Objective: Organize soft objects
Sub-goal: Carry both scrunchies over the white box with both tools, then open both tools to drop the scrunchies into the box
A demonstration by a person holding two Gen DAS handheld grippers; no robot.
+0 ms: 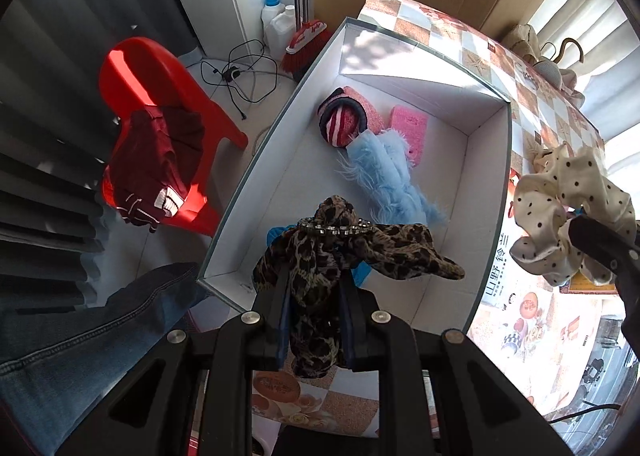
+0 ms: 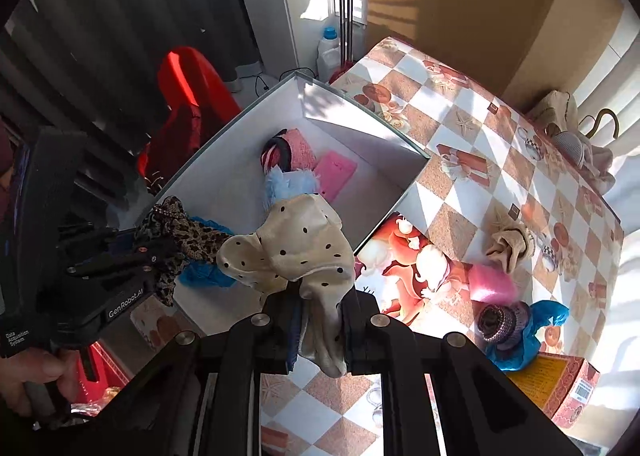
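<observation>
1. Left gripper [image 1: 314,296]: a matt black frame with two angular arms, each with a triangular cut-out.
2. Round silver screws [image 1: 252,318] sit at the arm joints, two on each side.
3. The fingers [image 1: 280,320] are black bars lined with blue pads on their inner faces.
4. Right gripper [image 2: 320,320]: the same build, with black arms, silver screws and blue-padded fingers.
5. In the right wrist view the left gripper's black housing carries white lettering, "GenRobot.AI" and "Data Acquisition System".
6. A hand [image 2: 32,372] wraps that gripper's handle.
7. The person's leg [image 1: 80,336] wears blue denim with a stitched seam.
</observation>
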